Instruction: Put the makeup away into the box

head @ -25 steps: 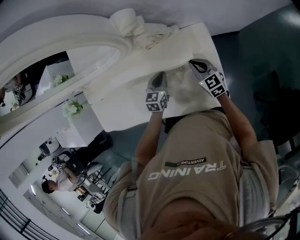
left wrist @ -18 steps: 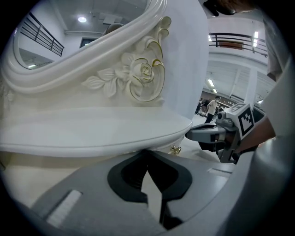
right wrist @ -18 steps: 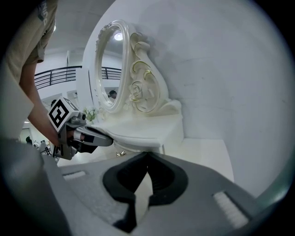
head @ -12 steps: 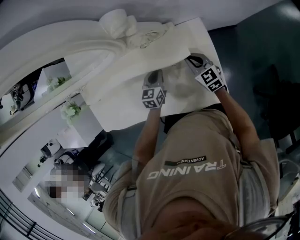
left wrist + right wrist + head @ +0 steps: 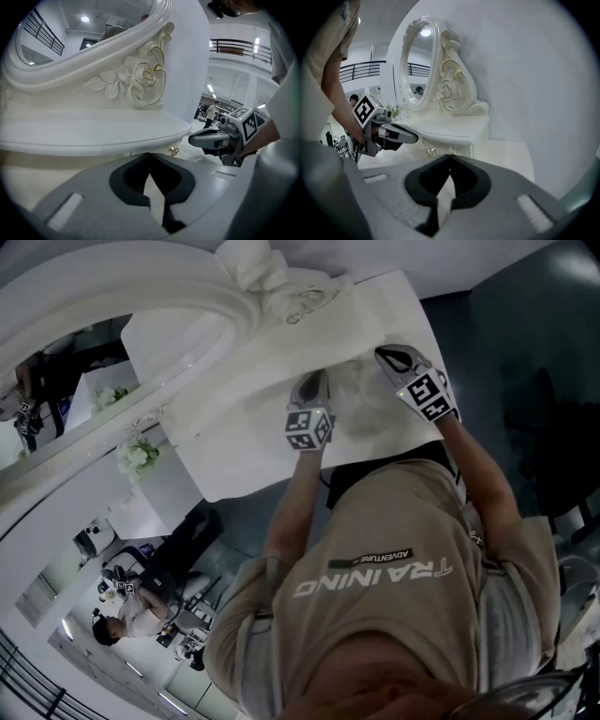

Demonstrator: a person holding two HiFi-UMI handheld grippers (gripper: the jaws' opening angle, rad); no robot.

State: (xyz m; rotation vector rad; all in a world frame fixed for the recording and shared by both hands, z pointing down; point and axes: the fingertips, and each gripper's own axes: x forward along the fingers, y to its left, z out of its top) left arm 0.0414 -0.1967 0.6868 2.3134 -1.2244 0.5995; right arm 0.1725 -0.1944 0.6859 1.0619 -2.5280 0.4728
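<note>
No makeup and no box show in any view. I stand at a white dressing table (image 5: 244, 460) with an oval mirror (image 5: 417, 65) in a carved frame. My left gripper (image 5: 314, 388) hovers over the tabletop, its tips near the low drawer shelf (image 5: 117, 133) under the mirror. Its jaws meet at the tips with nothing between them (image 5: 150, 154). My right gripper (image 5: 388, 355) is beside it to the right, also pointing at the shelf. It is shut and empty (image 5: 450, 157). Each gripper sees the other across a short gap: the right gripper (image 5: 192, 139) and the left gripper (image 5: 415, 138).
A small gold drawer knob (image 5: 174, 151) sits on the shelf front between the grippers, the same knob (image 5: 430, 151) seen from the right. A carved rose (image 5: 143, 77) decorates the mirror frame. A white wall (image 5: 525, 70) stands right of the table. White flowers (image 5: 136, 457) appear at the left.
The head view has swung slightly. Both grippers stay in about the same place over the tabletop, shut as before.
</note>
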